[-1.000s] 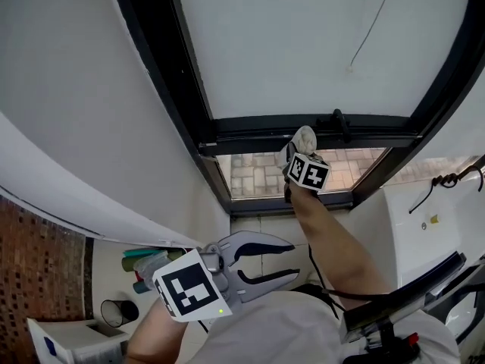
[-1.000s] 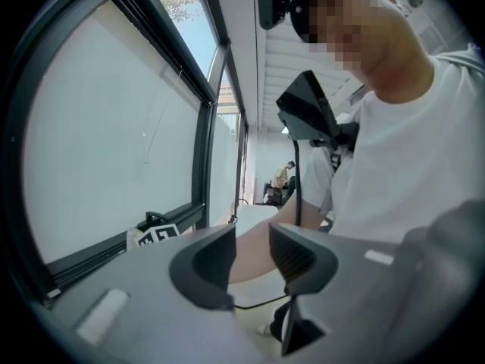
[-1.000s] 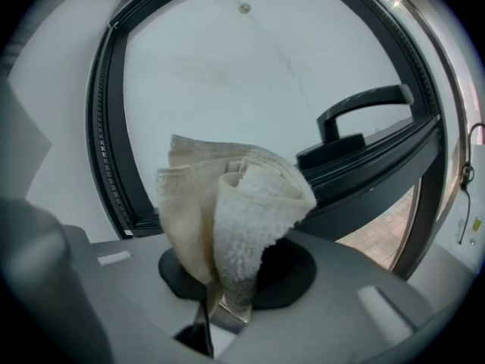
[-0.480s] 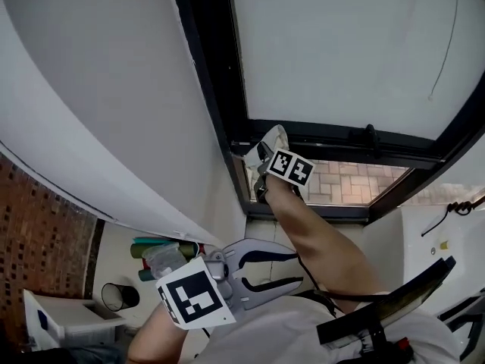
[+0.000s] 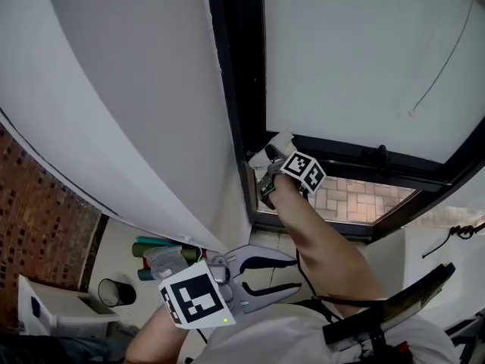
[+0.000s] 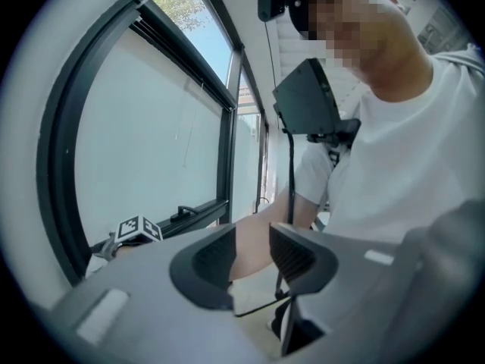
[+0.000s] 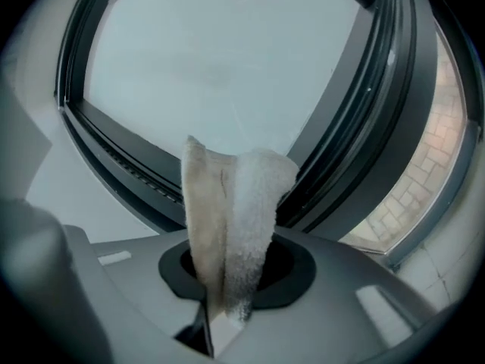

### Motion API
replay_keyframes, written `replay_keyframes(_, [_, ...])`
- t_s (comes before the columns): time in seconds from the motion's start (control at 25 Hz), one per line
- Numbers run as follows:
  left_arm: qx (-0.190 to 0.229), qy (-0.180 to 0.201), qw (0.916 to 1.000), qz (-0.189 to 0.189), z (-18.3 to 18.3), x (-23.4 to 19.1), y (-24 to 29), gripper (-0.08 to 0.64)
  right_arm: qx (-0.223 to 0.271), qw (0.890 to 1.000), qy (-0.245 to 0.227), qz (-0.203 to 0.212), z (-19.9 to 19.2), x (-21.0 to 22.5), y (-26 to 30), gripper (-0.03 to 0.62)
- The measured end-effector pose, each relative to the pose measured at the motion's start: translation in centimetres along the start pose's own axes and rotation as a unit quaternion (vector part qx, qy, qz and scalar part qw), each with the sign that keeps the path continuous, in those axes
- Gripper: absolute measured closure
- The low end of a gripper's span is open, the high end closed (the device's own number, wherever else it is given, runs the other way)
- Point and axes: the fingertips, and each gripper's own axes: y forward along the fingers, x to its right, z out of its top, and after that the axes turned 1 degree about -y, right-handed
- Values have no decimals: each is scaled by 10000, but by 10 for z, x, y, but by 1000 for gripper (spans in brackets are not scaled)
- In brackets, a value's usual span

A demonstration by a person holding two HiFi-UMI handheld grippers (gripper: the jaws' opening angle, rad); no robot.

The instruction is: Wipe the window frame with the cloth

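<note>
Down low, close to the body, the left hand-held gripper (image 5: 292, 270) hangs idle, jaws apart, with nothing between them. It has no part in the job right now.

Follow the bare right arm (image 5: 318, 241) out and there's the action. The right hand-held gripper (image 5: 267, 174) is clamped on a folded white cloth (image 5: 271, 149), and its own view shows the cloth standing straight up out of the closed jaws. The cloth is pressed into the corner of the dark window frame (image 5: 235, 89), just where the left upright meets the lower crossbar.

So the wiping is under way, I'd say, and it's working at this corner. How much has already been cleaned can't be told, as no dust or streaks show anywhere on the metal. The long upright above the cloth looks like the stretch left to do, and the crossbar running right past the handle (image 5: 383, 158) may need a pass too.

Beyond that are the pale glass (image 5: 356, 51) and brick paving (image 5: 352, 196) outside
</note>
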Motion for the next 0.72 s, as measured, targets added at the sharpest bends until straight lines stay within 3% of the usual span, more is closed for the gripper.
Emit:
replay_keyframes(0.16, [45,52,10000,-72,2,0,6,400,194,9976,520,421,18,-26,-5,511])
replay_keyframes(0.28, [56,128,9998,-155,6,1,10,400,341,9937,640,852,37,-60,-10,511])
replay_keyframes(0.48, [124,221,9995,-212,13,2,13,400,445,9879,475,1411,73,-125,-23,511])
replay_keyframes(0.72, [284,248,9988,-320,21,3,12,400,435,9811,-58,1885,120,-213,-35,511])
